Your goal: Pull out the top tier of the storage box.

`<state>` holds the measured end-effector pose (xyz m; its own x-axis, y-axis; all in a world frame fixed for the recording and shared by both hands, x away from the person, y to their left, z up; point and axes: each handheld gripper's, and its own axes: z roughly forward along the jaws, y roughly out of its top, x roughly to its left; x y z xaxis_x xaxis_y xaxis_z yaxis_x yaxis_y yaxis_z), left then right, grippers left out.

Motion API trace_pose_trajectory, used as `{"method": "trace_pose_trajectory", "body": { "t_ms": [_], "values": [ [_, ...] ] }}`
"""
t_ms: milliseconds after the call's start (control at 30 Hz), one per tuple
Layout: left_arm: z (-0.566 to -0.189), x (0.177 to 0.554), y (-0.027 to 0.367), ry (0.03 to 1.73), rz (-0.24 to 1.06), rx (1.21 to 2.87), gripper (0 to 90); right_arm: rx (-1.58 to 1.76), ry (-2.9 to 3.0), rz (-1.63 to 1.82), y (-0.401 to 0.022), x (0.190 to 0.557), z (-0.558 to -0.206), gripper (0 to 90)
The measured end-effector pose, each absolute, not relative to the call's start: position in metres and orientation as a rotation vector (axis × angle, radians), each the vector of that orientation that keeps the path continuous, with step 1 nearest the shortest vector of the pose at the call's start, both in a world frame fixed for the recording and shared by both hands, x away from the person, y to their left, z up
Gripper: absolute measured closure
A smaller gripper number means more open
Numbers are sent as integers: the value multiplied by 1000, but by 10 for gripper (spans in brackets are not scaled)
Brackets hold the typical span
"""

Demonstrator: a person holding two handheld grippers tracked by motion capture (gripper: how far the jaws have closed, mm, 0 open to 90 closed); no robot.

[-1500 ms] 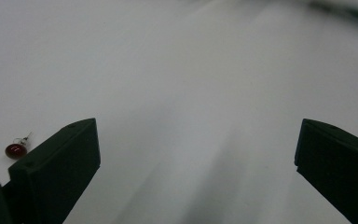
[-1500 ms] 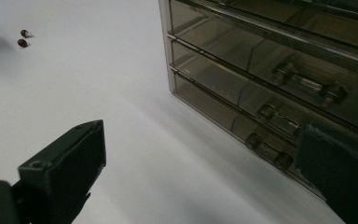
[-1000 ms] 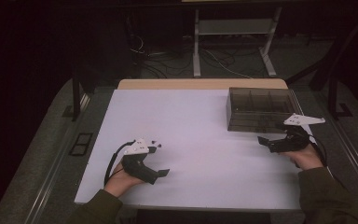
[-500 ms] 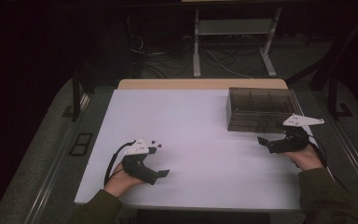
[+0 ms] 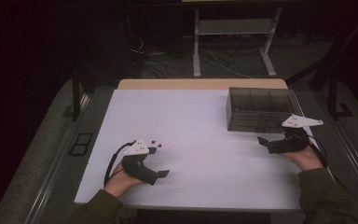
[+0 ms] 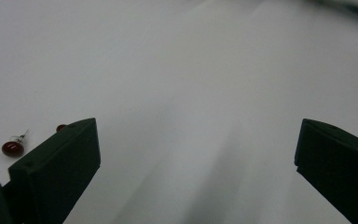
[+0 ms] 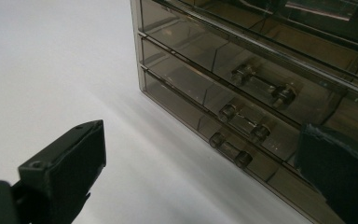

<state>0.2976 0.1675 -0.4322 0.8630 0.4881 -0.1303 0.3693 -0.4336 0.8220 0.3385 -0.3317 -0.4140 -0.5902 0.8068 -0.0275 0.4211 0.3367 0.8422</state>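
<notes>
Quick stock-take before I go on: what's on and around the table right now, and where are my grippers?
Drawer box: one, smoky clear plastic, three drawers with handles, far right of table.
Earrings: small dark red pieces, at least two, beside the left gripper.
Table: one, white top, wooden far edge.
Metal stand: one, grey, on floor beyond table.
Cables: several, floor beyond table.
Left gripper: black, open, near left edge.
Right gripper: black, open, just before the drawer box.
</notes>
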Motion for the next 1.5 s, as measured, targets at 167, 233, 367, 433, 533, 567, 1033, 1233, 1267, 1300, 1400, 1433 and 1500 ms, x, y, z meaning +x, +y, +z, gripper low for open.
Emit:
{"method": "trace_pose_trajectory", "body": {
  "t_ms": [167, 233, 367, 433, 533, 567, 1033, 1233, 1267, 1300, 1400, 1433, 1500],
  "values": [
    [-432, 298, 168, 625, 154, 2071, 0, 1065, 2159, 1143, -331, 338, -414, 16],
    [-432, 298, 168, 623, 154, 2072, 0, 1055, 2156, 1138, -331, 338, -413, 16],
    [-432, 298, 168, 623, 153, 2071, 0, 1033, 2157, 1103, -329, 336, -412, 16],
    [-432, 298, 168, 623, 153, 2072, 0, 1026, 2156, 1100, -328, 336, -411, 16],
    [-432, 298, 168, 622, 153, 2073, 0, 1023, 2155, 1089, -328, 335, -411, 16],
    [-432, 298, 168, 621, 152, 2073, 0, 1017, 2156, 1080, -327, 335, -411, 16],
    [-432, 297, 168, 619, 156, 2072, 0, 945, 2149, 978, -323, 333, -413, 16],
    [-432, 297, 167, 617, 154, 2072, 0, 926, 2149, 958, -323, 333, -414, 16],
    [-432, 297, 167, 619, 153, 2072, 0, 926, 2149, 958, -323, 333, -414, 16],
    [-432, 297, 167, 617, 154, 2073, 0, 921, 2149, 947, -322, 333, -415, 16],
    [-433, 297, 167, 617, 156, 2074, 0, 910, 2146, 936, -322, 333, -415, 16],
    [-433, 297, 167, 617, 156, 2074, 0, 910, 2146, 936, -322, 333, -415, 16],
    [-433, 297, 167, 615, 156, 2077, 0, 903, 2145, 925, -321, 333, -416, 16]
  ]
}}
